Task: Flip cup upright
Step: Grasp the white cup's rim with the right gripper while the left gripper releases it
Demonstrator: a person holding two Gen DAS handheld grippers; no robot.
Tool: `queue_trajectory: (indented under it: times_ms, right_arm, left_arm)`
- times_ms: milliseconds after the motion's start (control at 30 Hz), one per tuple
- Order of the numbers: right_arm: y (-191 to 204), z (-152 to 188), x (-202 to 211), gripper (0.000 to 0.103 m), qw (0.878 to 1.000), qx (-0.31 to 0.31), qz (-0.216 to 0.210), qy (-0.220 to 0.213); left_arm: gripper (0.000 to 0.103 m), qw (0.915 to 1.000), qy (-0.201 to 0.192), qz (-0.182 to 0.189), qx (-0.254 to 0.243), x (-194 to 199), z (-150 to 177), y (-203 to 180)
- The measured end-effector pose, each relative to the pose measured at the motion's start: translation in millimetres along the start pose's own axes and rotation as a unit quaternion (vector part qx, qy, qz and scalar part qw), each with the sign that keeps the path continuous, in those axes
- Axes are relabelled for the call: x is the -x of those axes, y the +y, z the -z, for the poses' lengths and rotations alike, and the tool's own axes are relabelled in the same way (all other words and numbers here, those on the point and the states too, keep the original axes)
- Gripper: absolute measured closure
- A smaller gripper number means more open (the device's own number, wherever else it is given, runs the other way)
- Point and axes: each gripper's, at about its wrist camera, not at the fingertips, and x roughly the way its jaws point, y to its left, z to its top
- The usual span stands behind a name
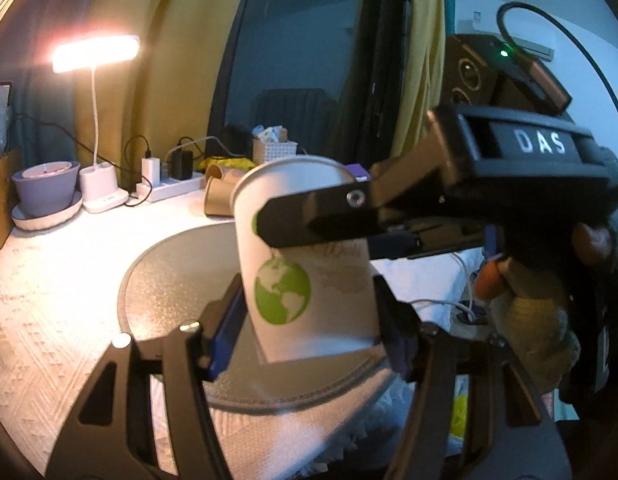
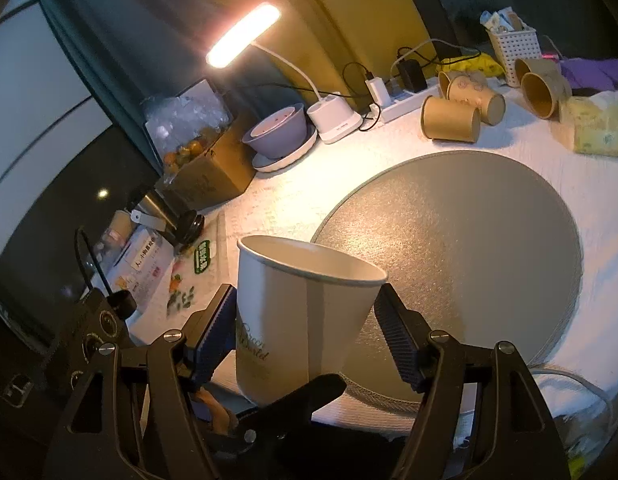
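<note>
The white paper cup with a green globe print (image 1: 305, 256) was held in the air above the round grey textured mat (image 1: 181, 280), mouth up and slightly tilted. The left gripper (image 1: 305, 316) had its blue-padded fingers (image 1: 225, 332) on either side of the cup's lower wall; its jaws looked closed on the cup, though the exact contact was partly blurred. The right gripper (image 1: 269, 220) came in from the side of the mat away from the lamp, one black finger lying across the cup's upper wall. In the right wrist view, the same cup (image 2: 305, 312) sat between that right gripper's (image 2: 305, 328) ribbed blue pads (image 2: 401, 344), the jaws gripping it near the rim.

Beyond the mat, a lit white desk lamp (image 1: 97, 54) stood beside a purple bowl on a white saucer (image 1: 47, 192). Several brown paper cups (image 2: 453, 120) lay on their sides just past the mat's far edge, near a white power strip (image 2: 401, 100) and a white perforated basket (image 2: 513, 46).
</note>
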Motion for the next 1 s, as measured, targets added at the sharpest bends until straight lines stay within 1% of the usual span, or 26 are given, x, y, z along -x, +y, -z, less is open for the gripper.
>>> queue_trajectory:
  times_ms: [200, 400, 600, 633, 700, 733, 800, 933, 1000]
  right_arm:
    - [-1, -1, -5, 0.030, 1.000, -0.006, -0.006, 0.009]
    - [-3, -3, -10, 0.031, 1.000, -0.008, -0.009, 0.014]
    - [-2, -3, -12, 0.032, 1.000, -0.006, -0.004, 0.019]
    - [-2, -3, -13, 0.032, 1.000, -0.004, -0.001, 0.020]
    - [-1, -4, -15, 0.032, 1.000, 0.004, 0.014, 0.019]
    - [-1, -5, -15, 0.032, 1.000, 0.006, 0.020, 0.017]
    - [-2, -8, -15, 0.032, 1.000, 0.008, 0.025, 0.012]
    - [-3, -14, -15, 0.032, 0.998, 0.023, 0.054, 0.001]
    - [-4, -19, -17, 0.032, 0.997, 0.030, 0.069, -0.004]
  left_arm:
    - [0.041, 1.0000, -0.002, -0.002, -0.007, 0, 3, -5]
    - [0.041, 1.0000, -0.001, -0.001, -0.003, 1, 4, -5]
    - [0.039, 0.9999, 0.010, -0.004, 0.003, -4, 2, -1]
    - [0.039, 0.9999, 0.014, -0.006, 0.005, -6, 2, 0]
    - [0.029, 0.9997, 0.019, -0.005, 0.010, -8, 2, 3]
    - [0.027, 0.9997, 0.021, -0.003, 0.015, -9, 3, 5]
    - [0.027, 0.9994, 0.027, 0.001, 0.022, -11, 3, 9]
    - [0.027, 0.9977, 0.059, 0.010, 0.032, -23, 8, 14]
    - [0.027, 0.9971, 0.066, 0.013, 0.035, -26, 9, 17]
